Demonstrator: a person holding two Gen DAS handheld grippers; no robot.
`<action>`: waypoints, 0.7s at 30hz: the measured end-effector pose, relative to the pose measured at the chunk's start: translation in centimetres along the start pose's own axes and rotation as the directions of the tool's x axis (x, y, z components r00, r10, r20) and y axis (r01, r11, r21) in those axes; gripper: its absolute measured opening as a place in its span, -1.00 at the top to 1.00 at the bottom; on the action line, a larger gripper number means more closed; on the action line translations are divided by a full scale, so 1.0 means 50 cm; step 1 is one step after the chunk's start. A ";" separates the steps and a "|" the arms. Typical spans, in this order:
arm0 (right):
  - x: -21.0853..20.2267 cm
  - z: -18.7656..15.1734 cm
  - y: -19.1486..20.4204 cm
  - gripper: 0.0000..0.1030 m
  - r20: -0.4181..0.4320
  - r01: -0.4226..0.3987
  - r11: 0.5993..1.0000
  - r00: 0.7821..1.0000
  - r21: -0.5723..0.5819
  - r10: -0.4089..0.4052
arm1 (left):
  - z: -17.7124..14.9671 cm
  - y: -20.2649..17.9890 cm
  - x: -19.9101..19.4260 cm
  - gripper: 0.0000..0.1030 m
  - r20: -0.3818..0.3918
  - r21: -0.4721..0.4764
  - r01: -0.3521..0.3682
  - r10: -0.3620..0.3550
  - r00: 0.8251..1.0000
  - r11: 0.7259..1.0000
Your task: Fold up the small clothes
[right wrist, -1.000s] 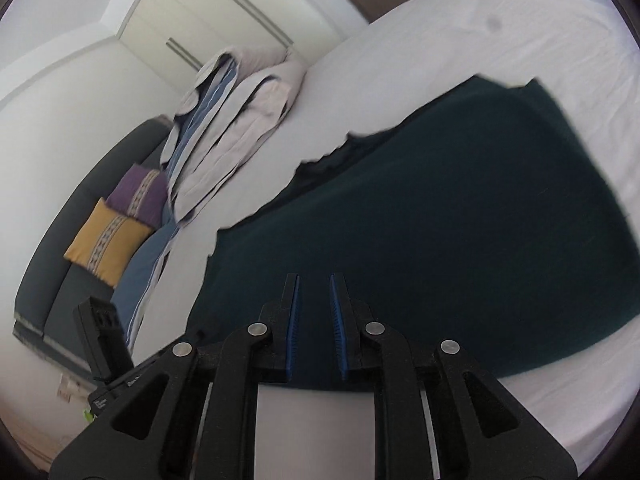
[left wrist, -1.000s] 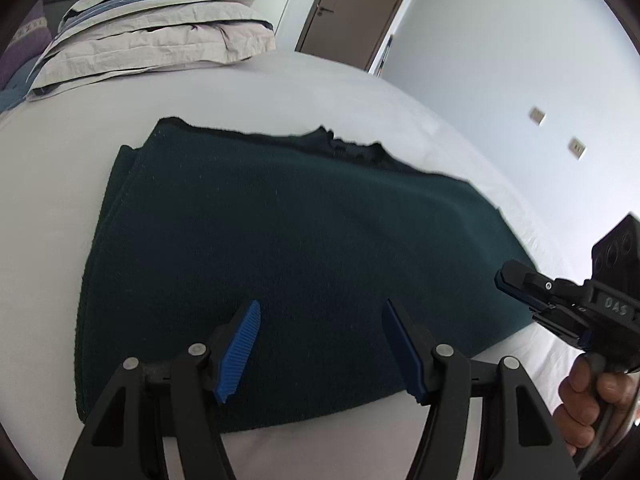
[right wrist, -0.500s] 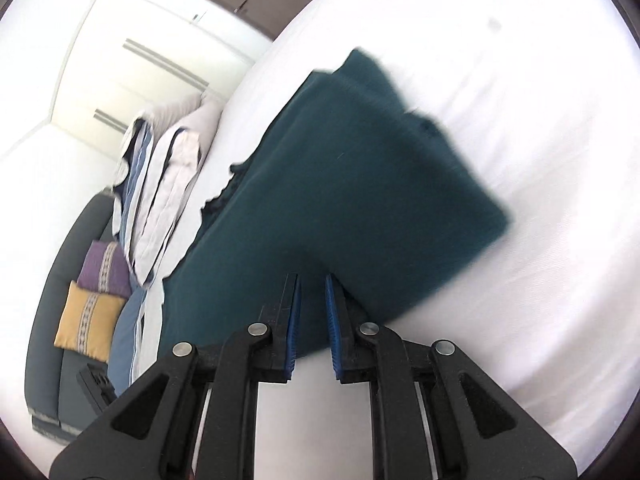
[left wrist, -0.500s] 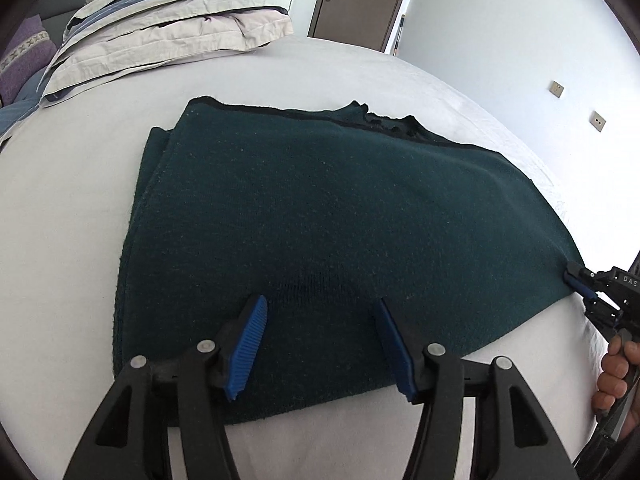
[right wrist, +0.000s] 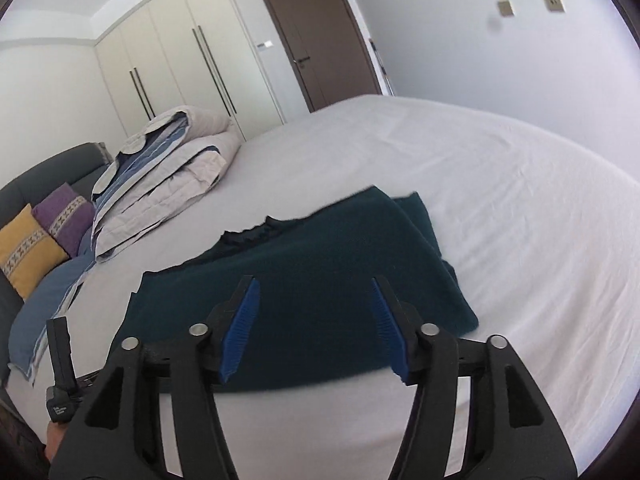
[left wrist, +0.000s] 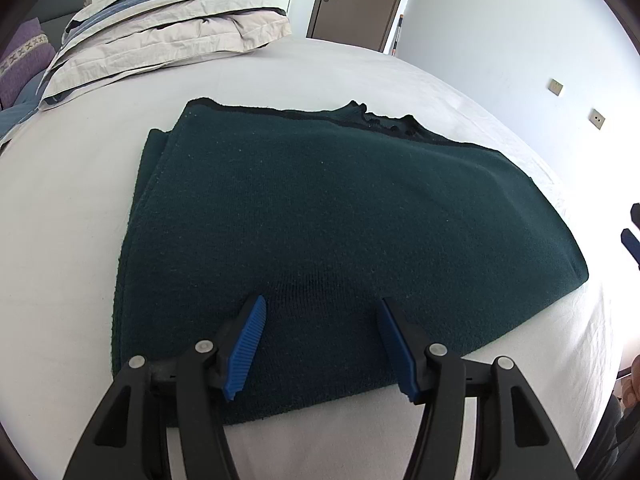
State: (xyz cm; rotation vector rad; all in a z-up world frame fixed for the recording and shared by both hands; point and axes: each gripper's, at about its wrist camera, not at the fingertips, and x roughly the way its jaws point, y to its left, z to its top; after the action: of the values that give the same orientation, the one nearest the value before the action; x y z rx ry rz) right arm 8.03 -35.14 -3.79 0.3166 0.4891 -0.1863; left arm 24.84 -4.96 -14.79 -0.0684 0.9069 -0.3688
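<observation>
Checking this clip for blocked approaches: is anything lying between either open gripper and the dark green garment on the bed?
Nothing visible does. The left gripper and right gripper both hover open above the near edge of the dark green garment, with only bare white sheet around it. The folded duvet lies far behind.

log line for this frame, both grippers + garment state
left gripper: open, over near edge of dark green garment | right gripper: open, holding nothing | garment: folded, flat on white bed | phase: between grasps

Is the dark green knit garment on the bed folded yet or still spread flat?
Folded. The dark green knit garment lies doubled on the white bed sheet, with stacked layers showing along its side edge and far corner.
</observation>
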 end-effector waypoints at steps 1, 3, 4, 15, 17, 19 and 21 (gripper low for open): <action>-0.009 0.007 0.016 -0.66 0.027 0.012 1.000 1.000 -0.018 -0.011 | 0.001 0.000 -0.001 -0.18 0.000 -0.002 0.002 -0.002 1.000 1.000; -0.023 0.020 0.043 -0.76 0.075 -0.002 0.999 0.997 -0.046 0.005 | 0.004 0.005 -0.011 -0.18 0.003 -0.021 0.020 -0.020 1.000 1.000; -0.023 0.028 0.055 -0.81 0.077 -0.015 0.998 0.997 -0.058 0.019 | 0.005 0.013 -0.022 -0.18 0.009 -0.049 0.037 -0.036 0.999 0.998; 0.085 0.043 0.119 -0.82 -0.213 -0.307 0.949 0.925 0.066 0.314 | 0.025 0.241 -0.107 -0.32 0.087 -0.380 0.085 -0.056 0.995 0.921; 0.110 0.032 0.127 -0.82 -0.249 -0.358 0.926 0.892 0.118 0.377 | 0.034 0.267 -0.088 -0.32 0.071 -0.416 0.129 -0.109 0.991 0.900; 0.138 0.021 0.130 -0.82 -0.275 -0.394 0.900 0.858 0.186 0.433 | 0.042 0.282 -0.064 -0.32 0.050 -0.441 0.158 -0.151 0.987 0.884; 0.162 0.010 0.130 -0.82 -0.289 -0.424 0.872 0.827 0.245 0.483 | 0.048 0.292 -0.033 -0.32 0.031 -0.468 0.207 -0.218 0.975 0.859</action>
State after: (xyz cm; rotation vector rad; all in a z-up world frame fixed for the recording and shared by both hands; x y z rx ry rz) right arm 16.88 -30.05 -5.68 0.6324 0.7295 0.3054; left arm 29.94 9.03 -15.16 -0.6189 1.0000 -0.3480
